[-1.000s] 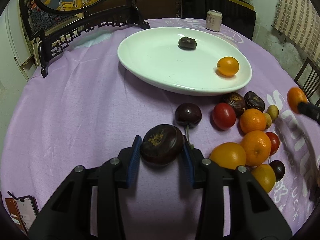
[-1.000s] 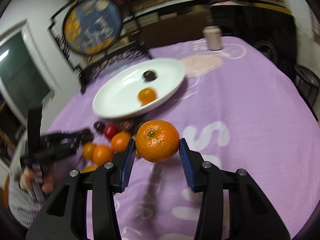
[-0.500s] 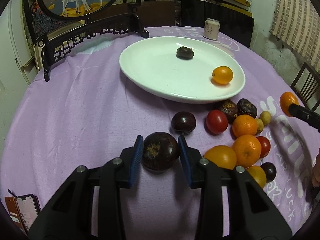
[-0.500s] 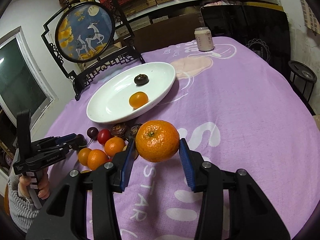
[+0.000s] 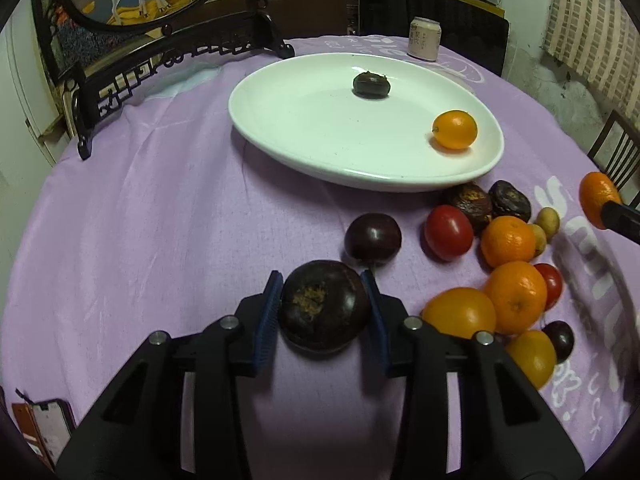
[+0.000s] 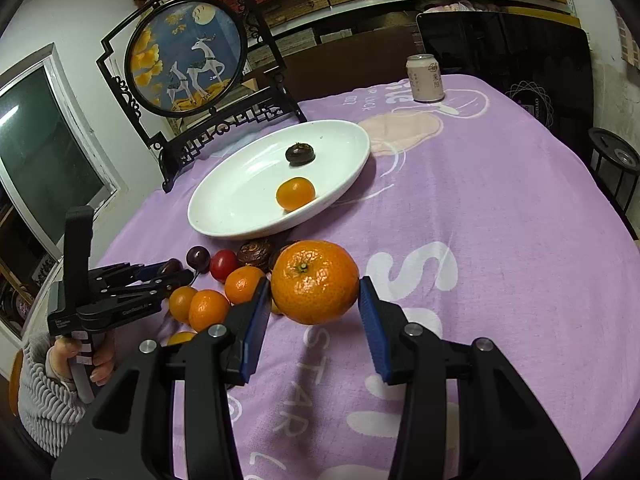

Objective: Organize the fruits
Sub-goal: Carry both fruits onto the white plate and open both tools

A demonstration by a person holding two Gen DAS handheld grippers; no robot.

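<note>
My left gripper (image 5: 323, 307) is shut on a dark purple mangosteen (image 5: 323, 305), held above the purple cloth. My right gripper (image 6: 315, 303) is shut on a tangerine (image 6: 315, 282), held above the cloth; that tangerine also shows at the right edge of the left wrist view (image 5: 598, 204). A white oval plate (image 5: 320, 152) holds one dark fruit (image 5: 371, 85) and one orange fruit (image 5: 455, 129). A pile of loose fruit (image 5: 508, 264) lies on the cloth in front of the plate: oranges, red tomatoes, dark fruits. The left gripper also shows in the right wrist view (image 6: 160, 276).
A round deer picture on a black carved stand (image 6: 188, 60) stands behind the plate. A drink can (image 6: 425, 78) stands at the far side of the table. A phone (image 5: 48, 428) lies at the near left edge. A chair (image 5: 616, 152) is at the right.
My left gripper has lifted the mangosteen off the cloth and shifted slightly. My right gripper has steadied, holding the tangerine in about the same place.
</note>
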